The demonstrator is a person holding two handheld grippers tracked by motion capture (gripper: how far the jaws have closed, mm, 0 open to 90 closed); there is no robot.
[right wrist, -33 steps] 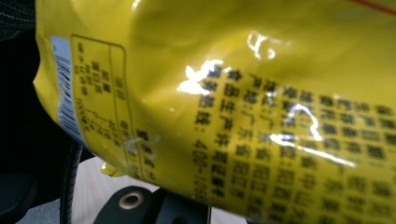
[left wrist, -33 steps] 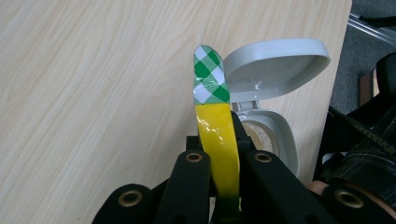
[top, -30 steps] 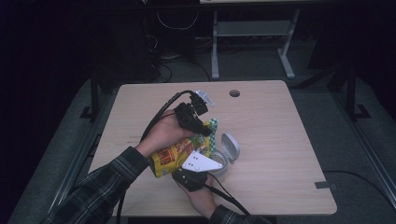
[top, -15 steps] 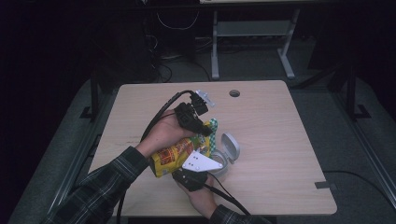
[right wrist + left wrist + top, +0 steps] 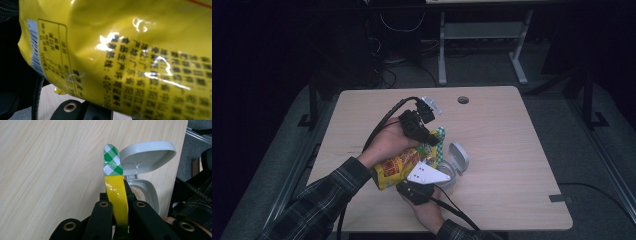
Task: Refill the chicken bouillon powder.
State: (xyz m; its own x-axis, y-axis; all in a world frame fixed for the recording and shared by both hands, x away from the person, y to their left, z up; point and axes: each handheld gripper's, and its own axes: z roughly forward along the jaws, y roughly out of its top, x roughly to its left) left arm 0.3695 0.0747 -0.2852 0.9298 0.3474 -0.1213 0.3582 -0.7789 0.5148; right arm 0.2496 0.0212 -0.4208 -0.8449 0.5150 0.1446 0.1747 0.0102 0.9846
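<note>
Yellow foil, printed in black, hangs between two hand-held grippers above the pale wood counter (image 5: 512,150): the left gripper (image 5: 117,220) is clenched on the snack bag (image 5: 399,167) at its green-checked top seal, the right gripper (image 5: 419,187) gripping it lower down. Just beside it sits a grey container (image 5: 143,192), lid flipped up. To tear cleanly, the two grips should probably pull apart at the seal — steadily, over the container's mouth.
</note>
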